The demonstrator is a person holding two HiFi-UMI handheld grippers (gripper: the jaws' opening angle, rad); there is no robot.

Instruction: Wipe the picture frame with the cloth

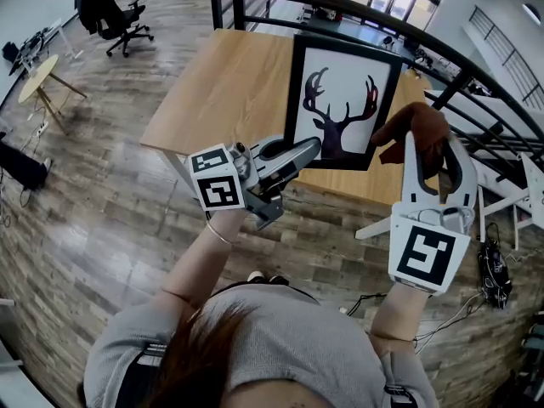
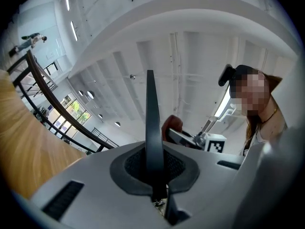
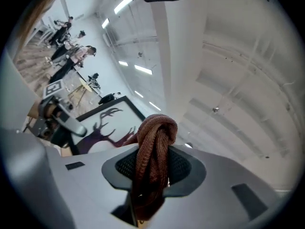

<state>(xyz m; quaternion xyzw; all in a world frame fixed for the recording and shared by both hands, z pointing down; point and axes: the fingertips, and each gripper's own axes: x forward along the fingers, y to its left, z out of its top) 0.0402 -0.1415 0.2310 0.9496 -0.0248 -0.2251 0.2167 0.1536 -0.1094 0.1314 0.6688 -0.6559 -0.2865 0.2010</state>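
Left hand-held gripper (image 1: 311, 148) clamping picture frame (image 1: 344, 75), right hand-held gripper (image 1: 427, 158) clenching cloth (image 1: 416, 124), tips buried

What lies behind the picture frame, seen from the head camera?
The wooden table shows behind the picture frame. The frame covers part of the tabletop, so anything there is unseen.

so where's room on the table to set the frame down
The wooden table is bare left of the picture frame, out to its edges. Right of the frame is crowded: the right gripper holds the cloth there.
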